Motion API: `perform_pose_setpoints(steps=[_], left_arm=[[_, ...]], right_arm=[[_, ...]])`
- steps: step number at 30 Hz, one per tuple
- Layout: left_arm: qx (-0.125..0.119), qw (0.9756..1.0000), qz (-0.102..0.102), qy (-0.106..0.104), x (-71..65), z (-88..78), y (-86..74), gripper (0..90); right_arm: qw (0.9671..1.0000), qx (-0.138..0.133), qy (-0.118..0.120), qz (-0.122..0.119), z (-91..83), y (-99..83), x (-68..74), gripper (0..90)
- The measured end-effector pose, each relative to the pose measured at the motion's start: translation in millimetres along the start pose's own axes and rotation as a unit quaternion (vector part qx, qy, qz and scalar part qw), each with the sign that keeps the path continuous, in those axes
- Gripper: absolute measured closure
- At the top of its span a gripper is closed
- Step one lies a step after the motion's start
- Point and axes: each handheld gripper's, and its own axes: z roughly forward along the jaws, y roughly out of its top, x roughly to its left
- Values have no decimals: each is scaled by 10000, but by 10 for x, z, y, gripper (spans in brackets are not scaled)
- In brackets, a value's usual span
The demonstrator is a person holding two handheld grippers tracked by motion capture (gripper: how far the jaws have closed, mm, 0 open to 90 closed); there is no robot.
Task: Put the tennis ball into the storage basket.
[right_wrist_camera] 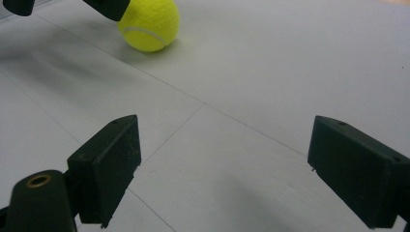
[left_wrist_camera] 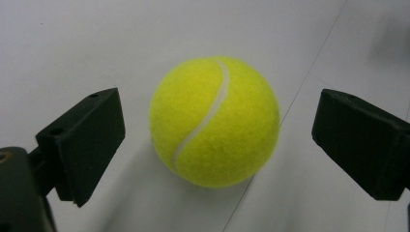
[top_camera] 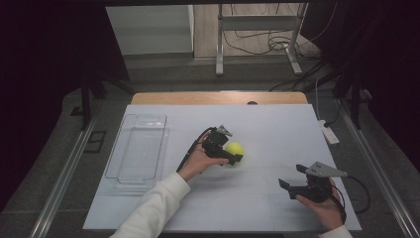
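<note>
A fuzzy yellow tennis ball [left_wrist_camera: 214,122] with a white seam sits untouched between the left gripper's [left_wrist_camera: 217,145] spread fingers; the high view adds a clear tray [top_camera: 140,148] and the right gripper [top_camera: 293,181], fingers spread too.

We find no readable text, label, brand, number or sign on anything here; the tennis ball [left_wrist_camera: 214,121] shows us only its plain white seam.

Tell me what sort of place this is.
Likely a lab or recording workspace, not a home: a table under a plain white sheet, dark surrounds, loose cables and a metal stand on the floor behind, and staged props, a tennis ball and a clear tray.
</note>
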Motion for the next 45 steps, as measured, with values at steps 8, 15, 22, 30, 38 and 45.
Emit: perform_pose_setpoints(steps=[8, 15, 22, 30, 38, 45], left_arm=[[33, 10000, -38, -10, 19, 73, -11, 64], [97, 9999, 94, 88, 6, 109, -23, 93], [47, 10000, 0, 47, 33, 84, -28, 249], [88, 9999, 17, 50, 29, 69, -24, 263], [92, 9999, 95, 63, 2, 41, -19, 266], [15, 9999, 134, 62, -31, -39, 3, 265]], right_arm=[[10000, -2, -3, 14, -3, -2, -1, 122], [10000, -1, -9, 14, -4, -2, 0, 122], [10000, -11, -3, 7, -6, -1, -1, 122], [10000, -16, -7, 1, -5, -1, -2, 122], [10000, -7, -19, -5, -6, -1, -4, 122], [10000, -26, -7, -3, -10, 0, -4, 122]])
